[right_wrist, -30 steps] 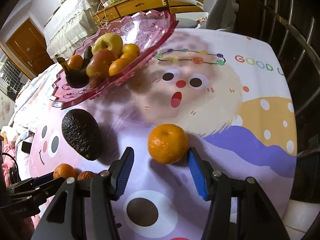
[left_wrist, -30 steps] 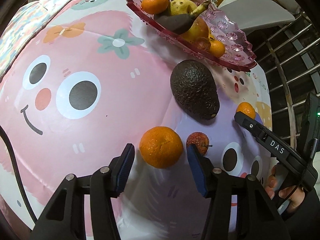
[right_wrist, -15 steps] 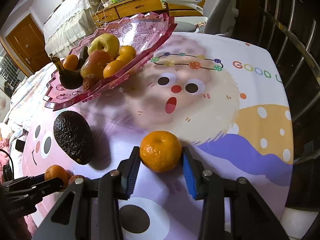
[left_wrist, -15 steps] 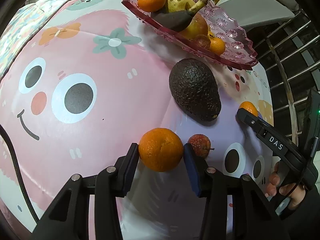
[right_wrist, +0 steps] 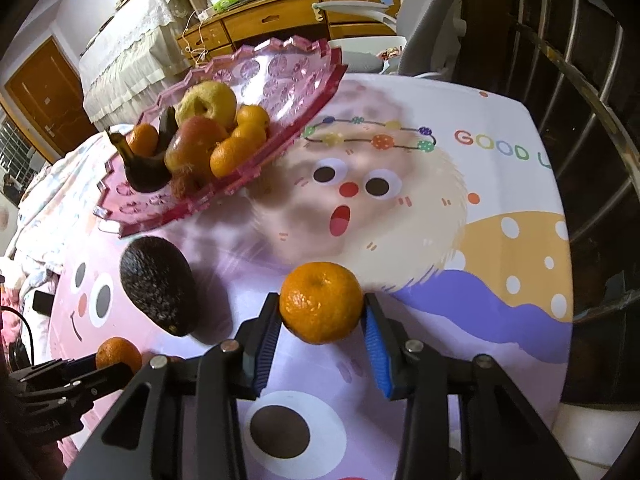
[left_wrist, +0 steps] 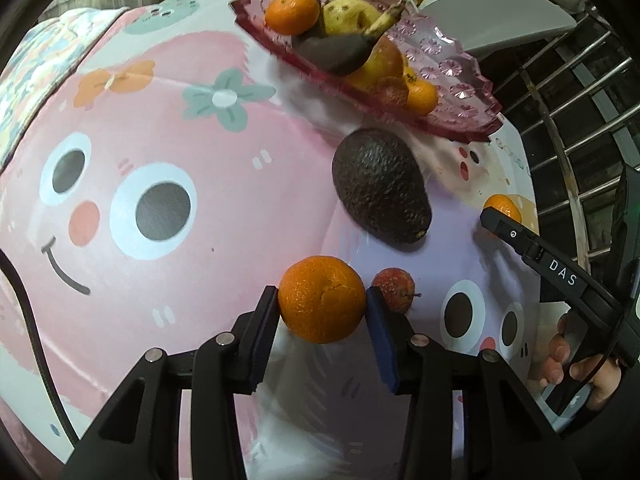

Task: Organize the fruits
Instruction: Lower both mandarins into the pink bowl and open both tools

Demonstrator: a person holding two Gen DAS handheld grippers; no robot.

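My left gripper (left_wrist: pixel 322 309) is shut on an orange (left_wrist: pixel 322 299) just above the cartoon tablecloth. My right gripper (right_wrist: pixel 321 314) is shut on a second orange (right_wrist: pixel 321 302); that orange also shows in the left wrist view (left_wrist: pixel 502 207). A dark avocado (left_wrist: pixel 380 184) lies between the grippers and a pink glass fruit tray (left_wrist: pixel 460 92) that holds oranges, apples and a dark banana. A small red lychee (left_wrist: pixel 394 289) lies right beside the left gripper's right finger. The tray (right_wrist: pixel 288 68) and avocado (right_wrist: pixel 159 284) also show in the right wrist view.
The table's right edge runs along a metal railing (right_wrist: pixel 580 80). A grey chair (left_wrist: pixel 492 12) and a wooden dresser (right_wrist: pixel 288 16) stand behind the tray. The left gripper with its orange shows at lower left in the right wrist view (right_wrist: pixel 116 354).
Both grippers closed from wide open onto their oranges. Both then moved a little with the fruit held, and the tray now appears nearer in both views.
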